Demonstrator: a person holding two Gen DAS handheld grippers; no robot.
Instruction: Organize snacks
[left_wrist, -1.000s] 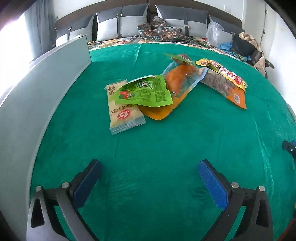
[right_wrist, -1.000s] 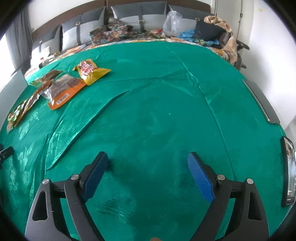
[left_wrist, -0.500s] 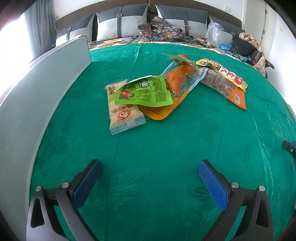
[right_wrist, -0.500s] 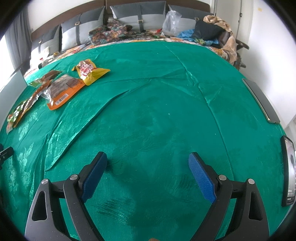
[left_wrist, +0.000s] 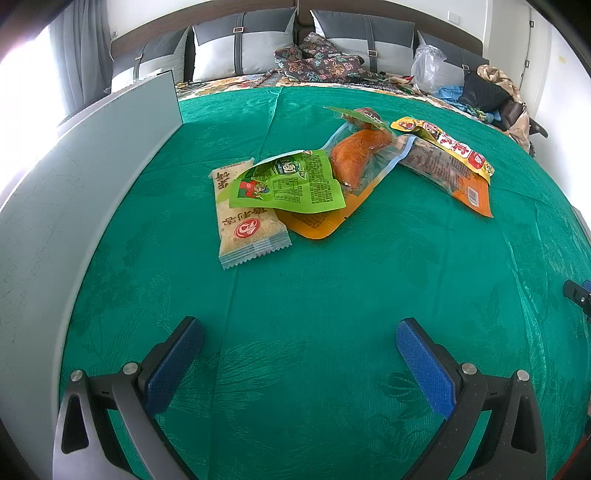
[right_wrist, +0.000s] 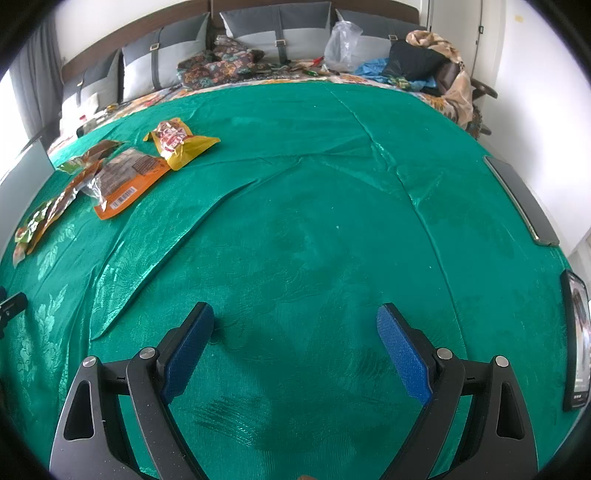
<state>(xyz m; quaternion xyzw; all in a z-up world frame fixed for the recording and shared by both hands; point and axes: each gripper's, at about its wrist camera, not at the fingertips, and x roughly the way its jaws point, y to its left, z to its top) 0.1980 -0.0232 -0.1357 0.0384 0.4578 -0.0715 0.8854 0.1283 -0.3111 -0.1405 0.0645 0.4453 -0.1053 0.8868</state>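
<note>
Several snack packets lie in a loose pile on the green cloth (left_wrist: 295, 295). A beige cracker pack (left_wrist: 245, 221) is nearest, a green packet (left_wrist: 291, 182) lies over it, and behind sits a clear pouch with an orange piece (left_wrist: 356, 157). Further right are an orange-edged pouch (left_wrist: 448, 171) and a yellow-red packet (left_wrist: 443, 142). My left gripper (left_wrist: 299, 328) is open, well short of the pile, with nothing between its fingers. My right gripper (right_wrist: 295, 314) is open over bare cloth; the yellow packet (right_wrist: 179, 142) and orange pouch (right_wrist: 125, 177) lie far to its left.
A grey-white board (left_wrist: 74, 184) stands along the left edge of the cloth. Pillows (left_wrist: 243, 51), patterned fabric and bags lie beyond the far edge. In the right wrist view, a dark bar (right_wrist: 521, 199) and a phone-like screen (right_wrist: 576, 339) sit at the cloth's right edge. Folds (right_wrist: 166, 251) crease the cloth.
Almost nothing differs; both views shift only slightly, and both grippers stay open. The snacks have not moved.
</note>
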